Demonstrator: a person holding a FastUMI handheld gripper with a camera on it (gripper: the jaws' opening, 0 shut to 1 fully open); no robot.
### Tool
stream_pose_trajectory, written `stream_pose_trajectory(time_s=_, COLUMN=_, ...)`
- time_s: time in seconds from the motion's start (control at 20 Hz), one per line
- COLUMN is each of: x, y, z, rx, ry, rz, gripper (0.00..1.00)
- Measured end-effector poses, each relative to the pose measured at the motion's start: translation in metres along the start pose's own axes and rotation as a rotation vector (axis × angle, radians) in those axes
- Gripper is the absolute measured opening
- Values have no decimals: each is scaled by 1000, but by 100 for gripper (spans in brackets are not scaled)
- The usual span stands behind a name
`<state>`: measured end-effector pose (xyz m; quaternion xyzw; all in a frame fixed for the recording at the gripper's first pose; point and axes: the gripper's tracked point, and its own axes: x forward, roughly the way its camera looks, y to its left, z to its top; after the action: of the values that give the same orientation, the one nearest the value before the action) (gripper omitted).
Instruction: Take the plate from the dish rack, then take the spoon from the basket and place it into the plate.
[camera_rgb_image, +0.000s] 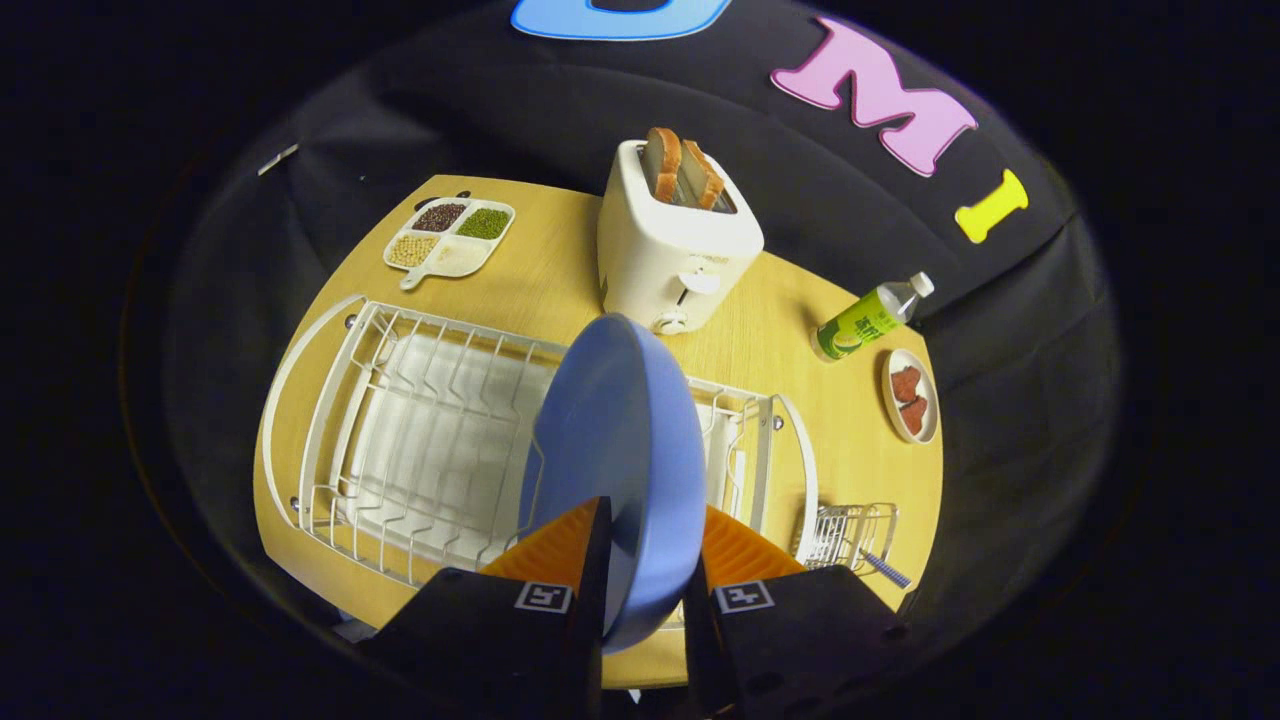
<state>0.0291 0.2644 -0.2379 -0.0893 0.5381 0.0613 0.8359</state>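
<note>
Plate (615, 440): stiff, smooth, likely slippery; held on edge above dish rack (420, 440).
Gripper (645, 585): jaws clamped across near rim.

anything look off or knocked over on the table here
The green bottle lies on its side near the small dish of red pieces, beyond the wire basket, rather than standing. Nothing looks spilled or damaged. The blue plate stands on edge over the dish rack because the gripper is pinching its rim.
</note>
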Motion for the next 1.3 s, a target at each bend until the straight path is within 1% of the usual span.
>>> stream_pose_trajectory(time_s=0.05, x=-2, y=-2, z=7, rx=-25, ry=-21, rz=-19, gripper=37)
stream_pose_trajectory(time_s=0.1, x=-7, y=-2, z=15, rx=-43, ry=-43, rz=-22, gripper=34)
stream_pose_trajectory(time_s=0.2, x=-12, y=-7, z=23, rx=-66, ry=-77, rz=-36, gripper=32)
stream_pose_trajectory(time_s=0.25, x=-14, y=-10, z=26, rx=-58, ry=-89, rz=-21, gripper=32)
stream_pose_trajectory(time_s=0.3, x=-13, y=-10, z=24, rx=-40, ry=-89, rz=1, gripper=30)
stream_pose_trajectory(time_s=0.35, x=-16, y=-8, z=21, rx=-6, ry=-86, rz=45, gripper=30)
stream_pose_trajectory(time_s=0.45, x=-21, y=-2, z=18, rx=64, ry=-91, rz=163, gripper=30)
stream_pose_trajectory(time_s=0.55, x=-31, y=-12, z=12, rx=113, ry=-102, rz=223, gripper=30)
stream_pose_trajectory(time_s=0.65, x=-41, y=-24, z=3, rx=133, ry=-131, rz=271, gripper=30)
stream_pose_trajectory(time_s=0.9, x=-79, y=-68, z=-23, rx=186, ry=-252, rz=380, gripper=30)
stream_pose_trajectory(time_s=0.95, x=-86, y=-80, z=-30, rx=196, ry=-271, rz=396, gripper=30)
stream_pose_trajectory(time_s=1.05, x=-96, y=-108, z=-48, rx=230, ry=-296, rz=396, gripper=30)
stream_pose_trajectory(time_s=1.2, x=-104, y=-147, z=-82, rx=293, ry=-282, rz=402, gripper=29)
stream_pose_trajectory(time_s=1.3, x=-105, y=-165, z=-115, rx=333, ry=-233, rz=410, gripper=29)
